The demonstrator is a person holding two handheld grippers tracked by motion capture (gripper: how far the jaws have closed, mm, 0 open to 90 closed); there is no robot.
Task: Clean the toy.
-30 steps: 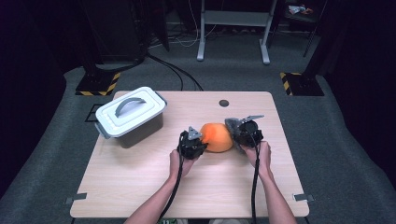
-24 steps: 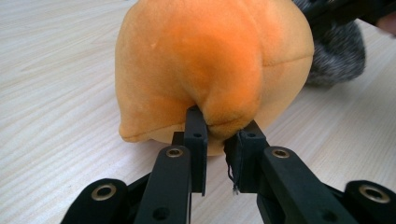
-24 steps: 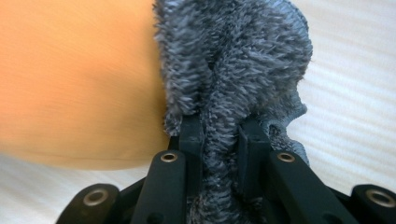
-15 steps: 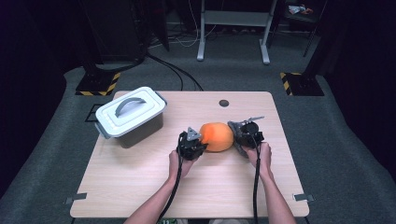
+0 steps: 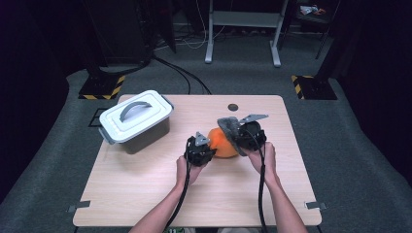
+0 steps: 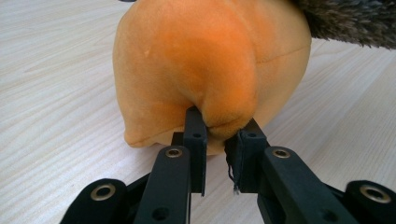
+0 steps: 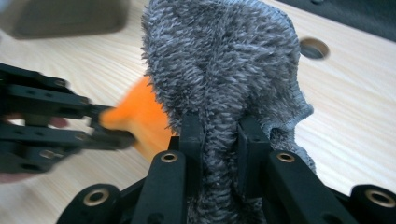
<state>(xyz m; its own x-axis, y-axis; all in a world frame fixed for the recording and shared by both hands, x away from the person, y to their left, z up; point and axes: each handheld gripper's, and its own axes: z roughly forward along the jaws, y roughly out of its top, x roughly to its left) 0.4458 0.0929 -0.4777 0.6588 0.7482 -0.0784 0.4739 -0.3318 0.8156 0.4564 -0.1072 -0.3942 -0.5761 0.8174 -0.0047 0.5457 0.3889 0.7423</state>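
Left gripper point(image 6: 215, 135) pinches the soft orange plush ball point(image 6: 210, 65); right gripper point(image 7: 219, 135), clamping the fuzzy grey cloth point(image 7: 224, 65), should peel gently while the ball stays anchored.

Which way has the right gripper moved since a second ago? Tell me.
Yes. The right gripper, shut on the grey fuzzy cover, has lifted and swung toward the table's round hole, peeling away from the orange plush.

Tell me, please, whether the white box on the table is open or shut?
Shut: in the high view the white box has its lid seated flat on top, grey handle lying across it.
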